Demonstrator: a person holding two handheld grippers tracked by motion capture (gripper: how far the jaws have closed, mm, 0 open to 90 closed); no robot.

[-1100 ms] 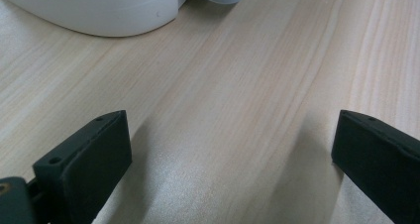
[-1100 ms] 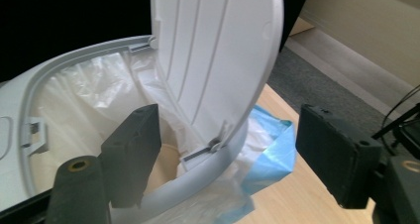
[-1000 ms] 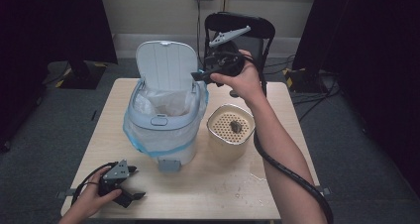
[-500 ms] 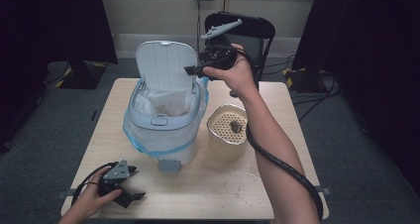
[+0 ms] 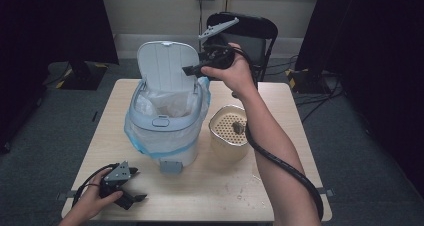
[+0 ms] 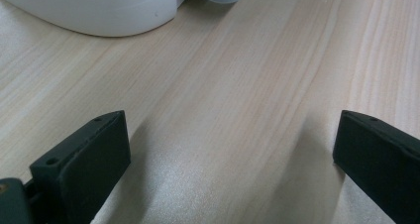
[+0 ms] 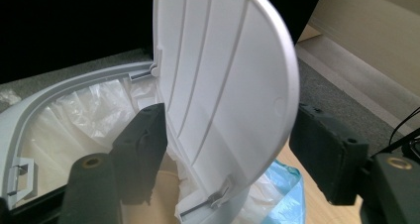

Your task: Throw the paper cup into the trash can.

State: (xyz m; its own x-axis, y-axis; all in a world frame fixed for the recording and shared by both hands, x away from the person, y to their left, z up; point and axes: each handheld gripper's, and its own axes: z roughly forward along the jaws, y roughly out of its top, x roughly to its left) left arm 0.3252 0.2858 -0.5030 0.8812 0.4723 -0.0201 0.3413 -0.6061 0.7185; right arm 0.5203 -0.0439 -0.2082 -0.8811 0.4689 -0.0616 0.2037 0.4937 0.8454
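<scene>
A pale wooden counter [image 5: 280, 186] held a white pedal bin [image 5: 167, 121] lined with a clear bag edged in blue; its lid [image 5: 165, 68] stood raised, nearly upright. Just to the bin's right sat a cream perforated container [image 5: 229, 136] with something small and dark inside, too small to identify. A black chair [image 5: 250, 31] stood behind the counter against a dim wall.

The right gripper [image 5: 192, 70] was held high over the back of the bin by the right hand [image 5: 232, 73], the forearm reaching up from the bottom edge with a black cable trailing along it. In the right gripper view its fingers [image 7: 141, 154] stood wide apart on either side of the lid's edge, one on the ribbed inner face and one outside; whether either touched the lid could not be told. The bin's interior was largely hidden by the lid and crumpled liner.

The left gripper [image 5: 132, 193] rested low on the near left corner of the counter, well apart from the bin, in the left hand [image 5: 95, 198], which was cut off by the frame's lower edge. In the left gripper view its fingers [image 6: 84, 159] were spread wide over bare wood, holding nothing, with the bin's rounded white base cropped at the top.
</scene>
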